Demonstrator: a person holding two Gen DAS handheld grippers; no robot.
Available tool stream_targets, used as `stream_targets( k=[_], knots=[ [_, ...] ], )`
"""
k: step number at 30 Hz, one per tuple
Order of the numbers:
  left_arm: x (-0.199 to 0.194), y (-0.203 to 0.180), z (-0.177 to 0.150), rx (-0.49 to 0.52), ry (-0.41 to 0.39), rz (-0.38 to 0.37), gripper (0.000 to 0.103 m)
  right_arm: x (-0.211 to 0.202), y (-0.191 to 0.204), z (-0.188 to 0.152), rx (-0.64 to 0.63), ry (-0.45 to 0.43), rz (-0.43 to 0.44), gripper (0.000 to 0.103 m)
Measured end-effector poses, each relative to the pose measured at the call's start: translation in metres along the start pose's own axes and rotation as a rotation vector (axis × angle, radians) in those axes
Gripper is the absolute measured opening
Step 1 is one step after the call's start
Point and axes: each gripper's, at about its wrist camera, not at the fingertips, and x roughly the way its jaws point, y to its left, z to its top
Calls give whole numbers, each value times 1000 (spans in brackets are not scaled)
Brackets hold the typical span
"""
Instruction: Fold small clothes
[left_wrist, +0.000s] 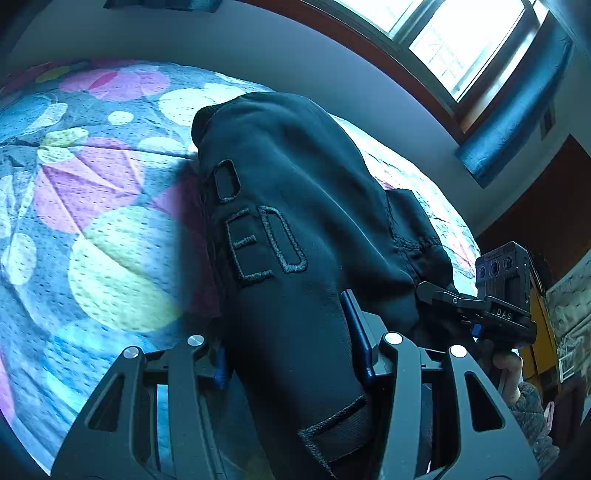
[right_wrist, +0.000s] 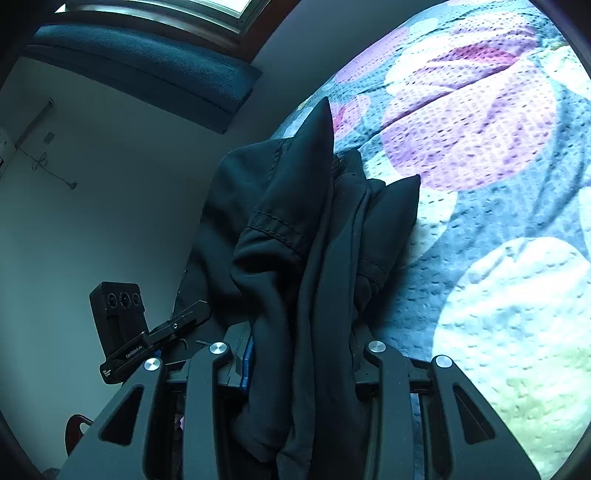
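A black garment (left_wrist: 295, 192) with stitched letters hangs lifted above the bed, bunched between both grippers. My left gripper (left_wrist: 291, 354) is shut on one part of it; the cloth fills the jaws and drapes over them. My right gripper (right_wrist: 303, 354) is shut on another bunched part of the same garment (right_wrist: 295, 229), with folds and hemmed edges sticking up past the fingers. The right gripper also shows in the left wrist view (left_wrist: 439, 295), and the left gripper shows at the left of the right wrist view (right_wrist: 192, 314). Fingertips are hidden by cloth.
A quilted bedspread (left_wrist: 92, 221) with coloured circles covers the bed, and it also shows in the right wrist view (right_wrist: 498, 184). A grey wall (right_wrist: 92, 203) and a window (left_wrist: 461, 40) with a blue rolled blind (left_wrist: 517, 110) stand behind. Furniture is at the far right (left_wrist: 569, 332).
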Motion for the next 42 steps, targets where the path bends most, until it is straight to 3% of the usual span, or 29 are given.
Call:
stream_targets(
  k=[14, 16, 21, 25, 29, 33, 34, 35, 36, 39, 42],
  knots=[
    [13, 36, -5, -65, 5, -42, 54, 21, -18, -4, 58, 36, 24, 36],
    [11, 37, -5, -72, 3, -52, 59, 17, -19, -4, 70, 34, 30, 40],
    [-18, 28, -15, -55, -37, -43, 83, -9, -11, -11, 84, 11, 0, 69],
    [-42, 16, -40, -19, -56, -35, 92, -30, -10, -30, 81, 1, -17, 72],
    [-39, 20, -58, -67, -2, -39, 92, -38, -13, -47, 97, -8, -18, 72],
    [-29, 35, -62, -162, 24, -110, 91, -41, -14, -54, 89, -16, -38, 72],
    [-28, 36, -63, -172, 27, -127, 83, -40, -12, -55, 78, -10, -44, 72],
    [-27, 36, -64, -171, 33, -149, 71, -40, -10, -58, 62, 4, -51, 66],
    [-28, 34, -64, -164, 35, -149, 70, -38, -8, -59, 52, 16, -65, 50],
    [-33, 21, -64, -102, 19, -98, 62, -37, -11, -64, 81, 33, -74, 35],
    [-41, 18, -63, -106, 7, -89, 59, -45, -8, -68, 116, 11, -11, 30]
  ],
)
